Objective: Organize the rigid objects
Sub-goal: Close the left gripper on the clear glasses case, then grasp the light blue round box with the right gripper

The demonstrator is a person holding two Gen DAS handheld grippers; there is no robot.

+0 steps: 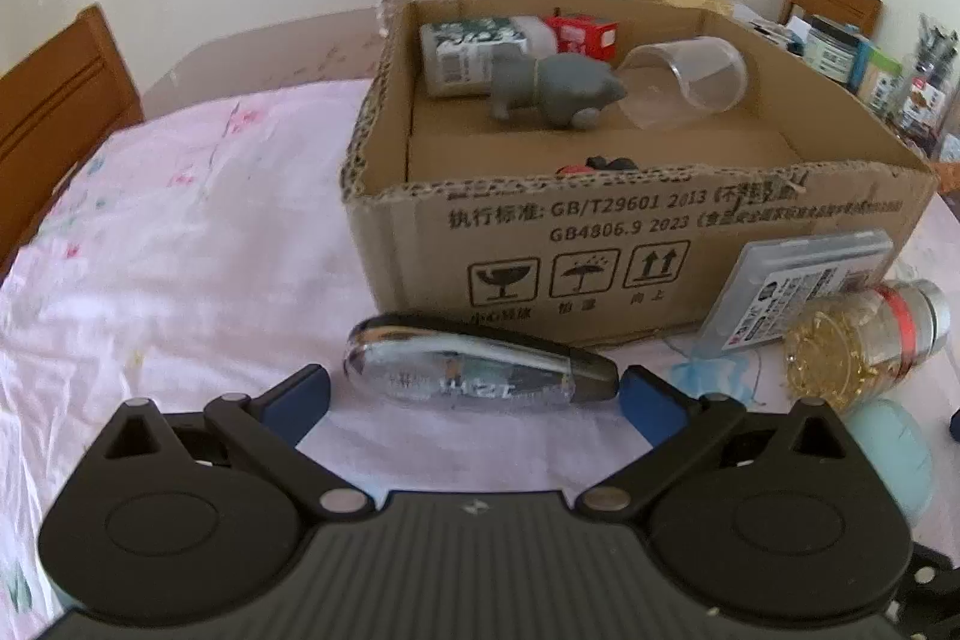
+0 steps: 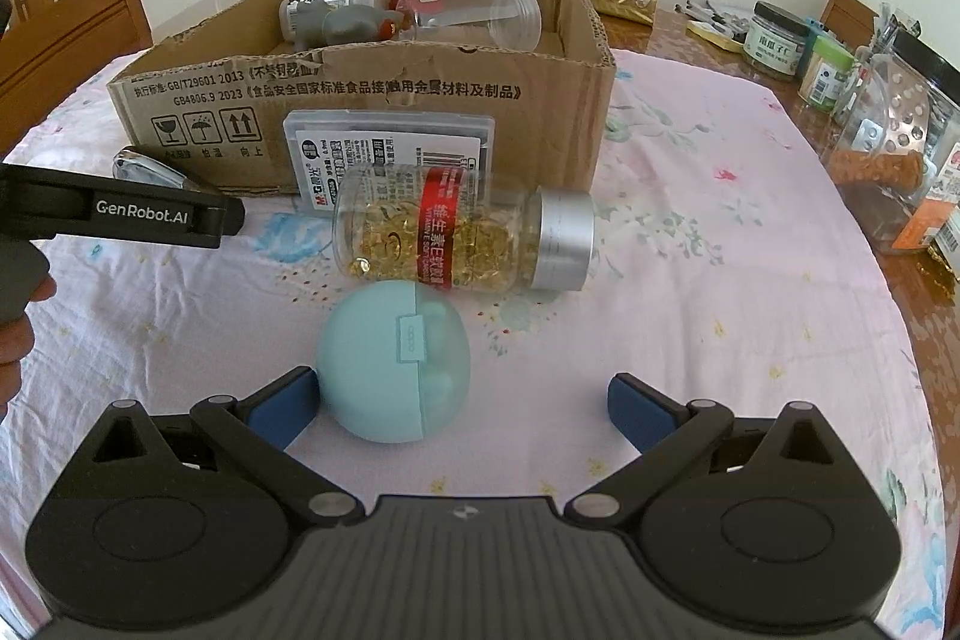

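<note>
Both grippers' fingers spread apart: left [image 1: 474,391] straddles a blurred chrome piece [image 1: 474,370], right [image 2: 462,409] beside teal case [image 2: 393,361].

The cardboard box [image 1: 600,232] wall hides most of a red-black object [image 1: 594,165].

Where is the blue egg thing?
In the right wrist view, the blue egg case lies on the pink cloth, just ahead of the open right gripper, touching its left finger, with the pill bottle behind it.
</note>
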